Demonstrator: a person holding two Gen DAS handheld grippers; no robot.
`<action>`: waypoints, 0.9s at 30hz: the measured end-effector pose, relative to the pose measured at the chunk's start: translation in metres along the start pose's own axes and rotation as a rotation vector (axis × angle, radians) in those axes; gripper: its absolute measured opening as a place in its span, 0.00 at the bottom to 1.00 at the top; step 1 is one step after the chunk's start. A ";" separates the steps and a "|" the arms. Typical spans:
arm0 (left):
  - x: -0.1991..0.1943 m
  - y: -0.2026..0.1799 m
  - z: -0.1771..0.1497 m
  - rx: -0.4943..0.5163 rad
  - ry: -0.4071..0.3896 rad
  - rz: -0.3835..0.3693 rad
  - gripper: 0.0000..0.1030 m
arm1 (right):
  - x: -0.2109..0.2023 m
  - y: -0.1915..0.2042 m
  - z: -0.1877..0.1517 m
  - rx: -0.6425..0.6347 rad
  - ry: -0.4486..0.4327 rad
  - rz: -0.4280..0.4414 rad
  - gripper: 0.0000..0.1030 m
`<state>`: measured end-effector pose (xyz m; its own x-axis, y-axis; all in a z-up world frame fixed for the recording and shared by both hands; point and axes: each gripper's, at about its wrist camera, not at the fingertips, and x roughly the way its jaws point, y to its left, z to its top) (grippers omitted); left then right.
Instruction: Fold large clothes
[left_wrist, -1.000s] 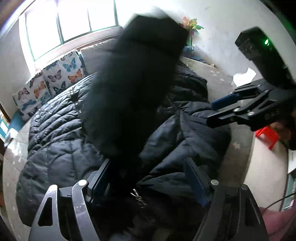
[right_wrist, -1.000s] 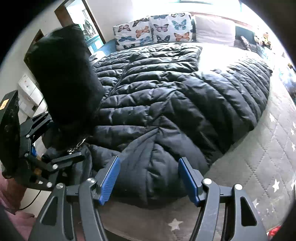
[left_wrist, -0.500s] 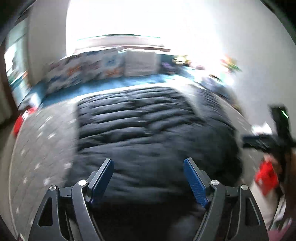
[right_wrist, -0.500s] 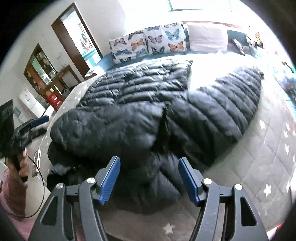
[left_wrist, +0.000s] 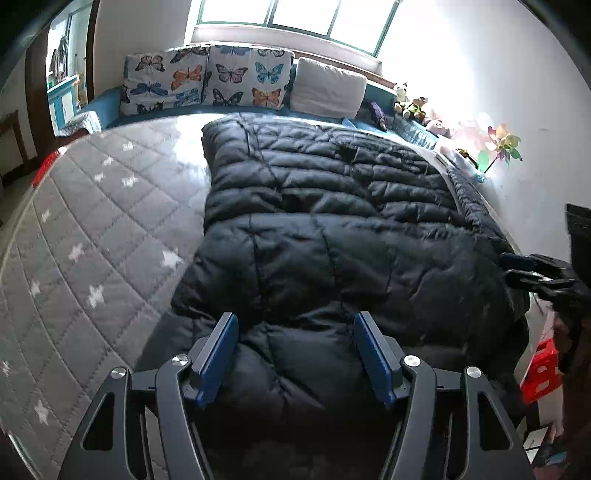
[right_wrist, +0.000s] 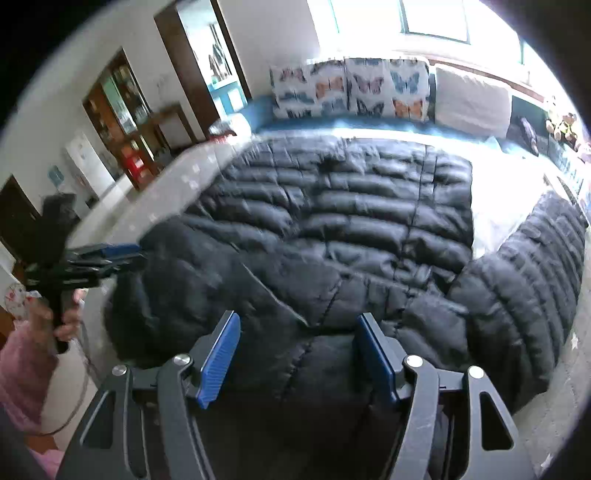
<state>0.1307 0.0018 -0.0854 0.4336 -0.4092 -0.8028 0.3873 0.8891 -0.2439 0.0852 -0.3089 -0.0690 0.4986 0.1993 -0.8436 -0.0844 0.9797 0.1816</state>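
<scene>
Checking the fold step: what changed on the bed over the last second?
The left claw let go of the black sleeve it held up; that part now lies folded across the black puffer coat. Its jaws have just been closing, with nothing gripped between them. The right claw stayed open and empty; the butterfly pillows are unmoved.

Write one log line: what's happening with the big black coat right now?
left gripper: open, closing, empty | right gripper: open, empty | black coat: on bed
</scene>
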 end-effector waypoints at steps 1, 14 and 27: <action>0.002 -0.005 -0.007 0.002 0.004 -0.001 0.67 | 0.011 -0.004 -0.006 0.002 0.034 -0.028 0.69; -0.016 -0.037 0.001 0.077 0.029 0.088 0.67 | -0.014 -0.015 -0.012 0.016 0.017 -0.012 0.68; -0.020 -0.135 0.028 0.208 0.050 -0.006 0.67 | -0.025 -0.044 -0.018 0.051 -0.024 0.072 0.68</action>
<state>0.0924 -0.1158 -0.0208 0.3915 -0.3992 -0.8291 0.5521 0.8227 -0.1355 0.0609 -0.3568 -0.0651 0.5137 0.2686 -0.8148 -0.0778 0.9604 0.2675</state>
